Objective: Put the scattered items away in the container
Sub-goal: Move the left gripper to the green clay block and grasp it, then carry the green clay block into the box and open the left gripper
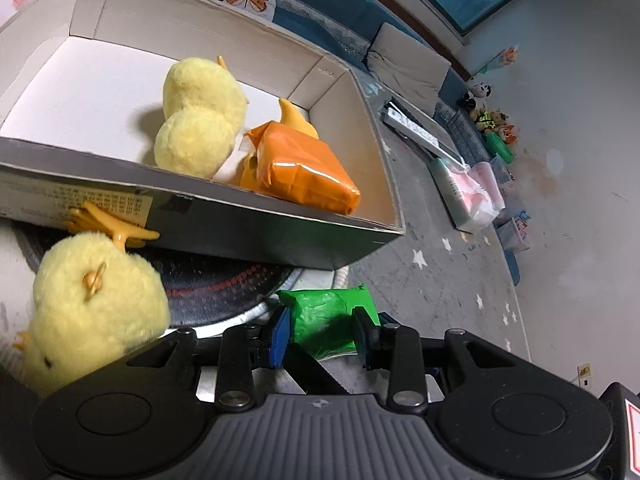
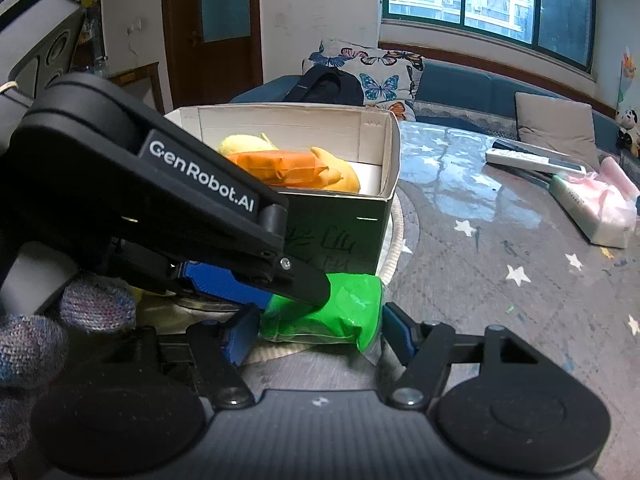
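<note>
Both pairs of fingers close around the same green packet point(image 1: 332, 322), which lies on the table point(image 2: 500, 248) just outside the near wall of the cardboard box point(image 1: 240, 224). Seen from the left wrist camera, the left gripper point(image 1: 322, 334) has its blue pad point(image 1: 279, 336) against the packet's side at 9 o'clock and its dark finger against the side at 3 o'clock, partly open and pinching the packet. Seen from the right wrist camera, the right gripper point(image 2: 316, 334) straddles the same packet at a moderate width; its blue finger at 9 o'clock touches the wrapper, while the finger at 3 o'clock sits at the packet's edge, and I cannot tell if it presses. From the right wrist camera, the left gripper reaches in from 10 o'clock, held by a gloved hand point(image 2: 48, 332).

Inside the box lie a yellow plush chick point(image 1: 200, 120) and an orange packet point(image 1: 304, 168) at its 4 o'clock. Another plush chick point(image 1: 92, 312) lies outside, at 9 o'clock from the green packet.
</note>
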The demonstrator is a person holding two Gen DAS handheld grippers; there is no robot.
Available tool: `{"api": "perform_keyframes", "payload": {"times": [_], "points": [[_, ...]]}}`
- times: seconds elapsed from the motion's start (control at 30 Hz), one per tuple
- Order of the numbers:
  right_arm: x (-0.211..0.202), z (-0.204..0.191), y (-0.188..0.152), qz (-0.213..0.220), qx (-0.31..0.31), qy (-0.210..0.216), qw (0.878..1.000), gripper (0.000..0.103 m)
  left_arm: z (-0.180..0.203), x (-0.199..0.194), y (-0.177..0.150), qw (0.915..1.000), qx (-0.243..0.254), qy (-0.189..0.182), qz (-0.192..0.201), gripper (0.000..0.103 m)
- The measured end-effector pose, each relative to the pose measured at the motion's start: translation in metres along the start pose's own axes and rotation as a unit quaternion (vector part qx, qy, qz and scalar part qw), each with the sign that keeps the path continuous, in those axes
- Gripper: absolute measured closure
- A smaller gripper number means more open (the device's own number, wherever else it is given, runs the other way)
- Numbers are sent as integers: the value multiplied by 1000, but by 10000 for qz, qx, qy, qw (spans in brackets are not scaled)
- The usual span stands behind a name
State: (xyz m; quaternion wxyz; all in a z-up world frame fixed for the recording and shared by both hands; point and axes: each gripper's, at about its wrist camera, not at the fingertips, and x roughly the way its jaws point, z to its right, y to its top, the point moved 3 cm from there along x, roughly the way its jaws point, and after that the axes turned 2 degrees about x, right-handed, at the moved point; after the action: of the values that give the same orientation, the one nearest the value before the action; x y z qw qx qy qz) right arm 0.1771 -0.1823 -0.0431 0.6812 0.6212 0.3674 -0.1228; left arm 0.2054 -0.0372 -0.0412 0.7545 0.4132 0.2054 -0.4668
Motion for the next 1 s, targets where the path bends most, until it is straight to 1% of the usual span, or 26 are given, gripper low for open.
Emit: {"api": "perform_keyframes", "payload": {"times": [0.2, 0.37, 0.5, 0.7, 1.0], "points": [[-24, -5, 7, 243, -69, 17, 9997, 35, 12, -26, 1, 9996, 45, -137, 226, 67], [-46, -11, 27, 613, -162, 71, 9980, 38, 21, -52, 15, 9981, 68, -180, 590, 66], [-50, -18, 45, 847, -326, 89, 9958, 38, 23, -65, 28, 9964, 82, -173, 832, 66], [-38, -22, 70, 972, -416, 207, 9942, 38, 16, -70, 52, 9951, -24, -84, 989, 66], [1, -30, 100, 955, -530, 250, 9937, 38, 2, -63, 86, 9940, -87, 152, 1082, 65]]}}
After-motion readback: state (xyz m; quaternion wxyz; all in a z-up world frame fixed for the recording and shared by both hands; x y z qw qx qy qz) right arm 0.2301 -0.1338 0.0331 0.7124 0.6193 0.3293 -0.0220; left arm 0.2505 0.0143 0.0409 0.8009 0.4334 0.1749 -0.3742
